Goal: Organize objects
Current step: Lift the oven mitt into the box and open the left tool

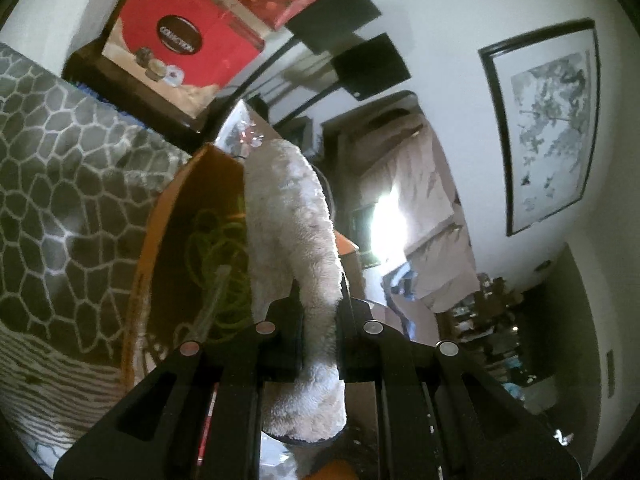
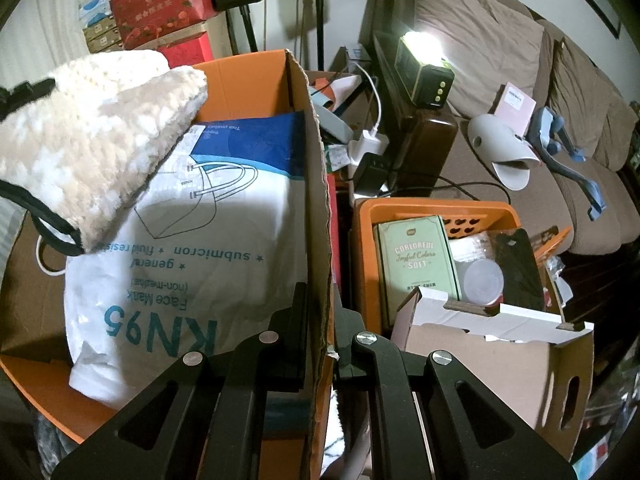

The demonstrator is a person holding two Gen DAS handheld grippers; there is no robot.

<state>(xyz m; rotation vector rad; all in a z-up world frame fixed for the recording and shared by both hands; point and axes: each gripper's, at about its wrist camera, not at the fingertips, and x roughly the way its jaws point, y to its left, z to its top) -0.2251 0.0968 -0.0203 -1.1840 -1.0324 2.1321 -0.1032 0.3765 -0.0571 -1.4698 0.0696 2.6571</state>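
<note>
My left gripper [image 1: 318, 320] is shut on a fluffy cream slipper [image 1: 292, 232] and holds it upright over the open orange cardboard box [image 1: 160, 216]. The same slipper [image 2: 92, 136] shows at the upper left of the right wrist view, hanging over the box. My right gripper [image 2: 320, 320] is shut on the box's upright side flap [image 2: 316, 184]. Inside the box lies a white and blue KN95 face mask bag [image 2: 192, 240]. In the left wrist view a green cord [image 1: 224, 252] lies coiled in the box.
An orange basket [image 2: 432, 208] with a green tin, a plastic cup and a dark item stands right of the box. A white-edged cardboard box [image 2: 496, 344] sits in front of it. A brown sofa [image 2: 480, 40], a lit lamp [image 2: 424, 64] and stacked red boxes [image 2: 160, 4] lie beyond.
</note>
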